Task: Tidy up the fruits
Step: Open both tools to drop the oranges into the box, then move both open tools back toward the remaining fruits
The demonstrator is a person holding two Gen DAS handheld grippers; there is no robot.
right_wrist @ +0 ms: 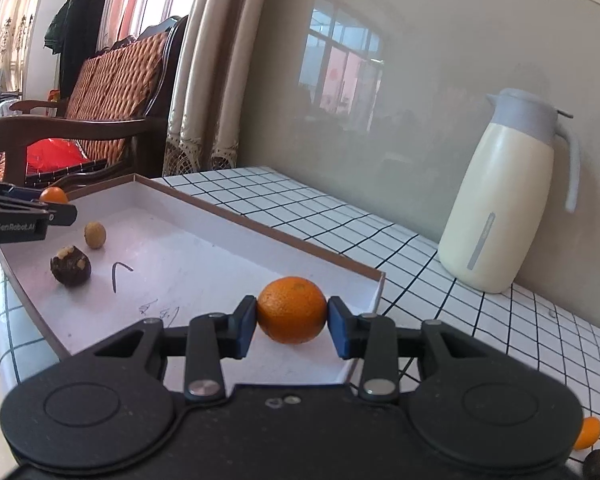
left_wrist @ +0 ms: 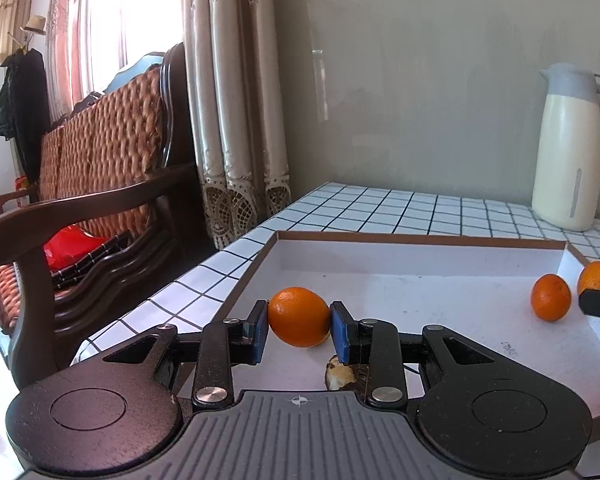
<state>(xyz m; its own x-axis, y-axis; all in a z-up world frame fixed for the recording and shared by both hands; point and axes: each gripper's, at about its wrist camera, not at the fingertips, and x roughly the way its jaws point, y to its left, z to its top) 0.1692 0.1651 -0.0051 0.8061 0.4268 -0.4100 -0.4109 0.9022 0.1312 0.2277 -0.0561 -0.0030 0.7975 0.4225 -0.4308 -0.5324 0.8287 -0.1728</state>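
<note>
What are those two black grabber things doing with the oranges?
Someone is sorting fruit with a handheld gripper in each hand. The left gripper has its jaws shut on an orange, and the right gripper grips another orange. Both hang over a shallow white tray on the tiled counter. A dark fruit and a small tan one already lie in the tray.
</note>
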